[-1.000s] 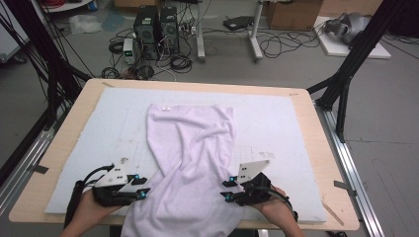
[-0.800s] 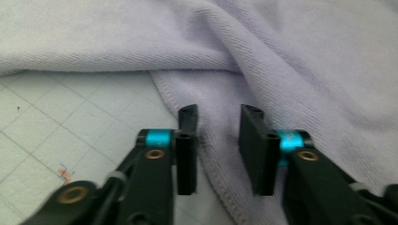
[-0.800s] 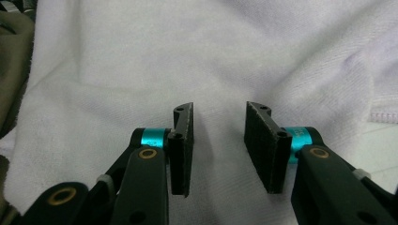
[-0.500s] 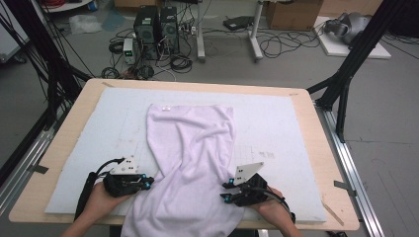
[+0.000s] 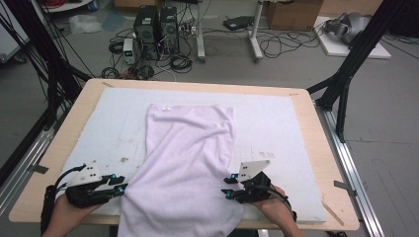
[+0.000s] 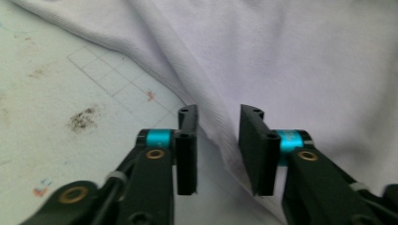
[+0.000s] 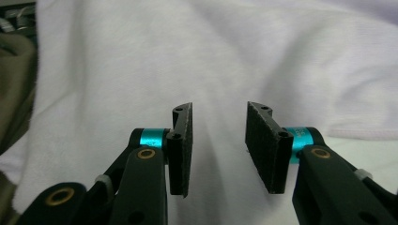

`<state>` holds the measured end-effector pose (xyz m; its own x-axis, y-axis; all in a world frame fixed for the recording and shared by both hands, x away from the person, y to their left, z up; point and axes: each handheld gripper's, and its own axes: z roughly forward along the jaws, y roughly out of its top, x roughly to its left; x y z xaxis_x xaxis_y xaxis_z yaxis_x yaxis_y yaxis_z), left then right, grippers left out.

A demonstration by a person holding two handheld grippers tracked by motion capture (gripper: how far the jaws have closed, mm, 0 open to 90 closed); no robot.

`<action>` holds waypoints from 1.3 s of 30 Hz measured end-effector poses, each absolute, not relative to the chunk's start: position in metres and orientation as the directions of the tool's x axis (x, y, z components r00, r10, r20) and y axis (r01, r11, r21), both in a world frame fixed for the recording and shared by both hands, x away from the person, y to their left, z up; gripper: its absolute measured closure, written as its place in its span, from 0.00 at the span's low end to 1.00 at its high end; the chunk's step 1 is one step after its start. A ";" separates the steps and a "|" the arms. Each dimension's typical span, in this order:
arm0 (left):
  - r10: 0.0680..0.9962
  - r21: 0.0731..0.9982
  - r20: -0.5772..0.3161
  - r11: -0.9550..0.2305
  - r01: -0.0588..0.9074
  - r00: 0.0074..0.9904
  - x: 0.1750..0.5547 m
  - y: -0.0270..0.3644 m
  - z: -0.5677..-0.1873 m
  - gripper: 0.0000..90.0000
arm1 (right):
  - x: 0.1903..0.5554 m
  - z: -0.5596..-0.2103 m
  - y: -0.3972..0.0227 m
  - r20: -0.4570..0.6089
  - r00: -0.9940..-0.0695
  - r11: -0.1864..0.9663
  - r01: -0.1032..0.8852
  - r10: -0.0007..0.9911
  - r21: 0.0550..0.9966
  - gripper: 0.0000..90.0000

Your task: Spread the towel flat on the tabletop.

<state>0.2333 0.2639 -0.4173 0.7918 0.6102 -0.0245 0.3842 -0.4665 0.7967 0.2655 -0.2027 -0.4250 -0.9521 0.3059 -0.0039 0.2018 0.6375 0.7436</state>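
Since a second ago, the left claw [image 5: 120,186] has been drawn off the white knitted garment's [image 5: 188,163] hem, jaws reopened, gripping nothing. The right claw [image 5: 228,186] is spread over the soft cloth, draped across the worktop [image 5: 316,148].

A wooden table [image 5: 326,163] carries a pale grey mat [image 5: 276,128] with thin grid lines and some dark stains [image 6: 82,118] near its 8 o'clock corner. Behind the table, at 12 o'clock, two black computer towers [image 5: 157,24] stand on the grey floor [image 5: 296,64] among many loose cables [image 5: 276,47]. A cardboard box [image 5: 294,12] is at 1 o'clock. Black frame legs [image 5: 346,84] stand at 3 o'clock.
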 end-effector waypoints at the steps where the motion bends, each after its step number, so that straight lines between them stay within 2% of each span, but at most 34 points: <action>1: 0.616 0.796 -0.024 -0.465 0.388 0.787 0.240 0.260 -0.419 0.71 | 0.266 -0.424 -0.204 -0.010 -0.948 0.638 0.206 0.317 0.742 0.68; 3: 0.621 0.791 -0.030 -0.464 0.399 0.783 0.251 0.255 -0.422 0.68 | 0.267 -0.425 -0.209 -0.015 -0.941 0.641 0.219 0.339 0.735 0.68; 8: 0.598 0.757 -0.083 -0.483 0.441 0.797 0.277 0.237 -0.436 0.71 | 0.267 -0.431 -0.217 -0.011 -0.930 0.647 0.246 0.367 0.721 0.66; 11: 0.571 0.748 -0.087 -0.503 0.432 0.816 0.280 0.227 -0.441 0.86 | 0.269 -0.432 -0.220 -0.002 -0.926 0.644 0.261 0.378 0.719 0.66; 12: 0.561 0.744 -0.088 -0.512 0.429 0.823 0.280 0.226 -0.441 0.95 | 0.270 -0.433 -0.220 0.008 -0.924 0.639 0.270 0.382 0.721 0.65; 13: 0.562 0.743 -0.076 -0.519 0.422 0.824 0.279 0.225 -0.439 0.96 | 0.270 -0.434 -0.219 0.013 -0.924 0.639 0.274 0.381 0.719 0.65; 16: 0.581 0.751 -0.053 -0.512 0.416 0.812 0.275 0.234 -0.435 0.97 | 0.271 -0.437 -0.216 0.016 -0.929 0.651 0.271 0.370 0.709 0.65; 22: 0.657 0.792 -0.038 -0.440 0.423 0.753 0.265 0.275 -0.419 0.98 | 0.270 -0.435 -0.219 0.017 -0.927 0.638 0.272 0.376 0.720 0.65; 23: 0.665 0.796 -0.047 -0.426 0.430 0.745 0.264 0.277 -0.417 0.96 | 0.271 -0.434 -0.220 0.014 -0.926 0.635 0.270 0.377 0.724 0.65; 24: 0.664 0.798 -0.059 -0.417 0.435 0.746 0.264 0.278 -0.417 0.85 | 0.271 -0.434 -0.221 0.020 -0.923 0.627 0.277 0.385 0.729 0.65; 25: 0.652 0.802 -0.065 -0.417 0.429 0.755 0.263 0.276 -0.418 0.79 | 0.272 -0.433 -0.222 0.018 -0.924 0.627 0.274 0.383 0.729 0.65; 28: 0.625 0.803 -0.072 -0.426 0.417 0.777 0.264 0.264 -0.421 0.70 | 0.273 -0.434 -0.222 0.022 -0.920 0.627 0.285 0.392 0.725 0.65; 31: 0.596 0.790 -0.070 -0.456 0.410 0.800 0.268 0.246 -0.427 0.66 | 0.274 -0.436 -0.223 0.028 -0.918 0.632 0.295 0.396 0.717 0.65; 32: 0.586 0.784 -0.073 -0.467 0.410 0.807 0.270 0.242 -0.430 0.68 | 0.274 -0.437 -0.223 0.033 -0.917 0.631 0.299 0.396 0.716 0.66; 34: 0.568 0.769 -0.073 -0.492 0.409 0.820 0.273 0.234 -0.435 0.74 | 0.276 -0.437 -0.224 0.038 -0.917 0.633 0.304 0.397 0.712 0.74; 36: 0.561 0.759 -0.072 -0.505 0.410 0.824 0.275 0.230 -0.439 0.81 | 0.278 -0.439 -0.224 0.074 -0.921 0.638 0.320 0.382 0.700 0.92; 39: 0.559 0.755 -0.070 -0.511 0.410 0.826 0.274 0.230 -0.440 0.84 | 0.280 -0.438 -0.223 0.078 -0.928 0.647 0.313 0.364 0.695 0.97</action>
<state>0.2741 0.2301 -0.4403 0.8263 0.5588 -0.0705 0.4102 -0.5113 0.7552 0.2796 -0.2230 -0.4383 -0.9281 0.3641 0.0783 0.3126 0.6475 0.6950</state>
